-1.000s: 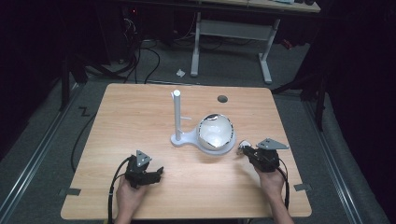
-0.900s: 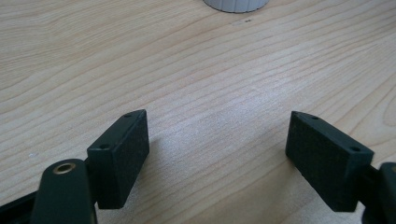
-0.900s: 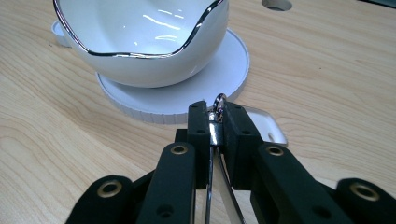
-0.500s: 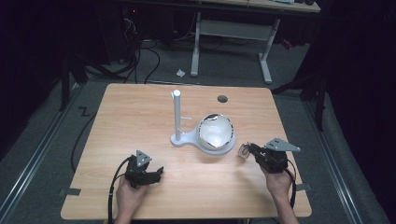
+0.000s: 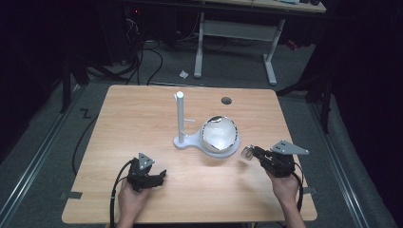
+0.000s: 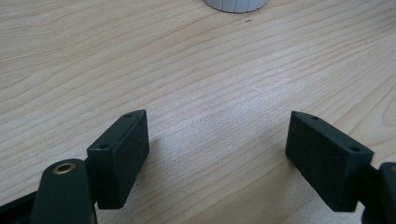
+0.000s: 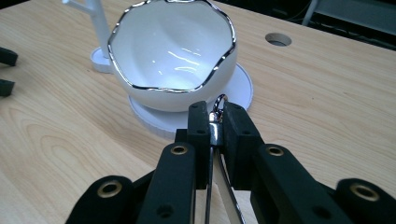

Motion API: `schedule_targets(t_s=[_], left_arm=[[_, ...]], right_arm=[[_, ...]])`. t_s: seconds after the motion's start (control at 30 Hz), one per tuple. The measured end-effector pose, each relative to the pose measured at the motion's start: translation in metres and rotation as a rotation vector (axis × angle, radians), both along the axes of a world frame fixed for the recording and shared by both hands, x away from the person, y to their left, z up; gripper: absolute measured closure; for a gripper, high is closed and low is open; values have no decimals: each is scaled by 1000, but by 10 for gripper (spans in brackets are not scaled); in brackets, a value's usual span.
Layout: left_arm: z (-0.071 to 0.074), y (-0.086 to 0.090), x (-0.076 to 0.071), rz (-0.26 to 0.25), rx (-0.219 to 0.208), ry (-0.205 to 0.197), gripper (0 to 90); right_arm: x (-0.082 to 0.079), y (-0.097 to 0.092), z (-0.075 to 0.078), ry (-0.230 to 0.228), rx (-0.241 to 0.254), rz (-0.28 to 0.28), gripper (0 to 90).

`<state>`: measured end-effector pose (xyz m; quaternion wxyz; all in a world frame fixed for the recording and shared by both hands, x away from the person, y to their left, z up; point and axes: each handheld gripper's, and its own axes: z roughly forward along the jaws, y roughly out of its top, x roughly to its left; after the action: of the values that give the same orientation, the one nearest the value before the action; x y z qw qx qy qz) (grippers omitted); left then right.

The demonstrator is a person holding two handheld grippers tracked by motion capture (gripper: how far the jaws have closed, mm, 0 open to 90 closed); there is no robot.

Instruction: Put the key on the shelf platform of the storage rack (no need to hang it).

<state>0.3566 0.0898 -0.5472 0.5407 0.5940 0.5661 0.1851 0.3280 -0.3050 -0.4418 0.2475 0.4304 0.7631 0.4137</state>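
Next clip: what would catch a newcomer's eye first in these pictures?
The glossy white bowl with a wavy silver rim stands out, sitting on the round base of a white stand with an upright post near the middle of the wooden table. Just right of it, the right hand-held gripper is shut on a thin shiny metal piece; the left hand-held gripper is open above bare wood.

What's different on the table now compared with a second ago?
The right gripper has backed away from the white bowl toward the table's right edge, jaws clamped on a small shiny metal piece whose shape I can't make out. The left gripper stayed put near the front edge, jaws open. The bowl, its white stand with the post and the table look unchanged.
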Motion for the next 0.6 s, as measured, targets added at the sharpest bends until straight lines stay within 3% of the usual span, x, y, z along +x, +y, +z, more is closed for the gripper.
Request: schedule_targets(t_s=[0.6], left_arm=[[0, 0, 0, 0, 0, 0, 219]], right_arm=[[-5, 12, 27, -50, 34, 79, 823]])
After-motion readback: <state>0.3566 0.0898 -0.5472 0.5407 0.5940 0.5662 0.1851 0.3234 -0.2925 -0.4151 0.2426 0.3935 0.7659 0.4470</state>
